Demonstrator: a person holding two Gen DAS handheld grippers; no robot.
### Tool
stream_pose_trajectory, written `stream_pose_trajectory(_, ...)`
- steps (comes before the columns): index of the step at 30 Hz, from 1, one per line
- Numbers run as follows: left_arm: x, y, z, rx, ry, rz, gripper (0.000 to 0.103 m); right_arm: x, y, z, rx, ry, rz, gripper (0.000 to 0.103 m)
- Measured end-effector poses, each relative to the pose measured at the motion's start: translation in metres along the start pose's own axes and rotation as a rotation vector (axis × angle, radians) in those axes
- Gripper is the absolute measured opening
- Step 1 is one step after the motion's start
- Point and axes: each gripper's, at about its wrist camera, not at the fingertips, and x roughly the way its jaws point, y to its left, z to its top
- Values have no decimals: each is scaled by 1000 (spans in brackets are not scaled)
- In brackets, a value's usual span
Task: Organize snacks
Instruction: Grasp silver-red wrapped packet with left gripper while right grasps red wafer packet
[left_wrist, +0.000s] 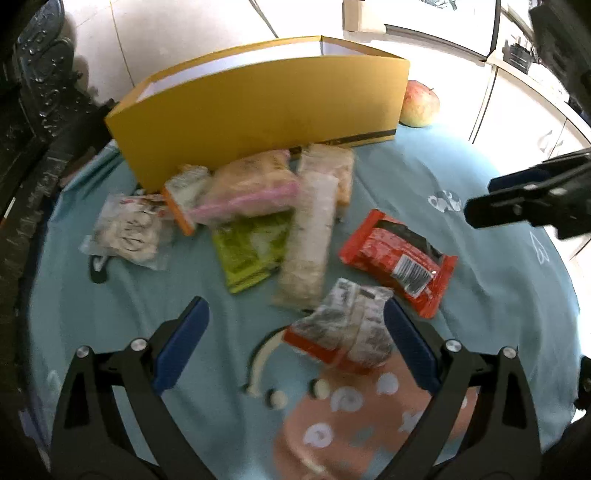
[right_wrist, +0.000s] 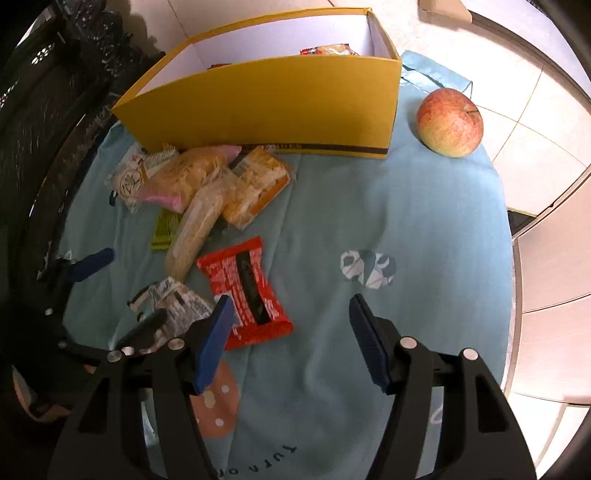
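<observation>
Two packets, possibly more, lie inside the yellow box (right_wrist: 266, 99); both grippers' jaws gape wide, holding nothing.

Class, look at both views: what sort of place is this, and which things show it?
Probably a home: a round table under a printed blue cloth, tiled floor beside it, and an apple by the yellow box.

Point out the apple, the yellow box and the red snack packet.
apple (right_wrist: 450, 122): right wrist view, middle of its red-yellow skin.
yellow box (right_wrist: 269, 99): right wrist view, middle of its front wall.
red snack packet (left_wrist: 399, 260): left wrist view, centre of the wrapper.
</observation>
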Motion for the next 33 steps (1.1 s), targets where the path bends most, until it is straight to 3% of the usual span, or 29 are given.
stream_pose_trajectory(2,10,-5,-1,-6,3,-21,97,-1,5,-4,-15,7,-5,65)
stream_pose_trajectory(5,27,-7,-10,9,62,12,99,-1,8,-7,-28,15,-16,65)
stream_pose_trajectory(12,20,55,-35,-226,98,91,96,13,23,-8,-89,11,-38,65)
stream_pose_trajectory(17,19,66,-40,-244,86,84,96,42,60,-9,-247,24,-75,65)
stream_pose_trajectory(20,21,60,-39,-198,76,83,96,55,71,-7,-299,31,-92,65)
stream_pose_trajectory(24,28,63,-39,-203,110,97,98,77,73,-1,-347,31,-149,65)
stream_pose_trajectory(26,28,66,-41,-219,108,89,98,80,68,0,-337,40,-119,65)
stream_pose_trajectory(28,26,65,-42,-198,100,81,92,80,63,2,-312,66,-79,53)
stream_pose_trajectory(30,22,59,-42,-148,78,67,72,78,60,3,-310,76,-69,45)
stream_pose_trajectory(31,20,55,-41,-123,70,64,68,78,58,2,-306,81,-61,44)
stream_pose_trajectory(32,18,52,-41,-103,65,63,58,77,55,1,-300,82,-52,44)
stream_pose_trajectory(33,16,51,-42,-100,64,42,41,75,52,-1,-290,81,-41,44)
